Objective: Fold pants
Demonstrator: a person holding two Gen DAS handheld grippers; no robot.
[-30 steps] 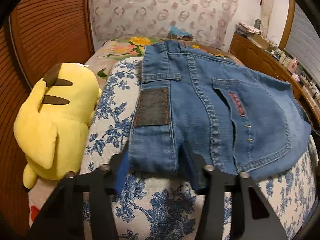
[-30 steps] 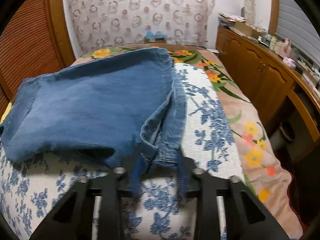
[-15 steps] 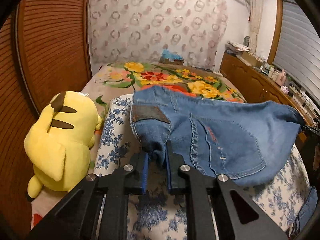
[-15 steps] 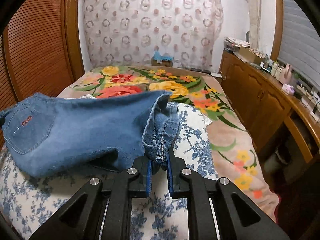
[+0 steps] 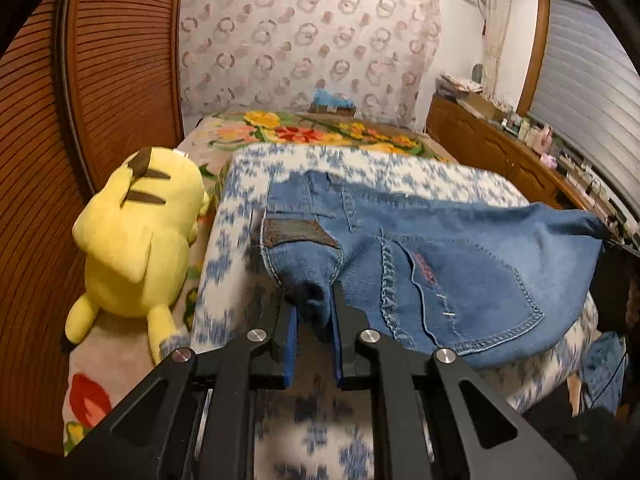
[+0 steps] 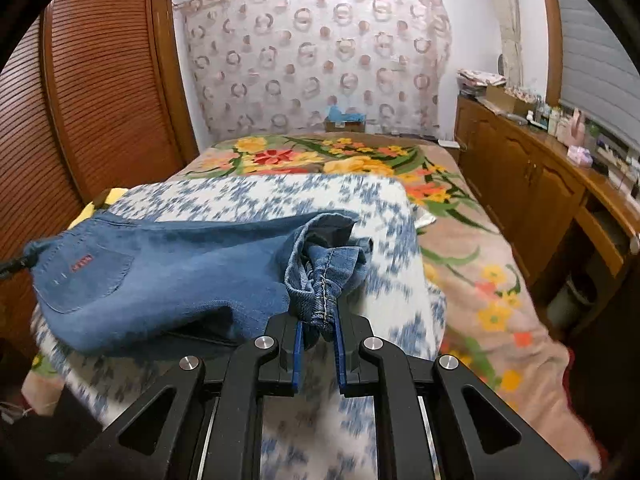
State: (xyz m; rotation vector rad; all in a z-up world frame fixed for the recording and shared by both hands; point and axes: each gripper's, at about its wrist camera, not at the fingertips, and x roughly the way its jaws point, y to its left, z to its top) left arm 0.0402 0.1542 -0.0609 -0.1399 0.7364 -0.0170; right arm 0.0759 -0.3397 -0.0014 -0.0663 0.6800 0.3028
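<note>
Both hand-held grippers, left and right, are pinched tight on the jeans, lifting them off the bed; next comes folding them over.

Warm, dim indoor light is cast from above. Straight lines are bent by fisheye distortion, and black vignetting is seen in the corners. The blue-flowered cover is smeared by motion blur; the far wall is kept sharper.
</note>
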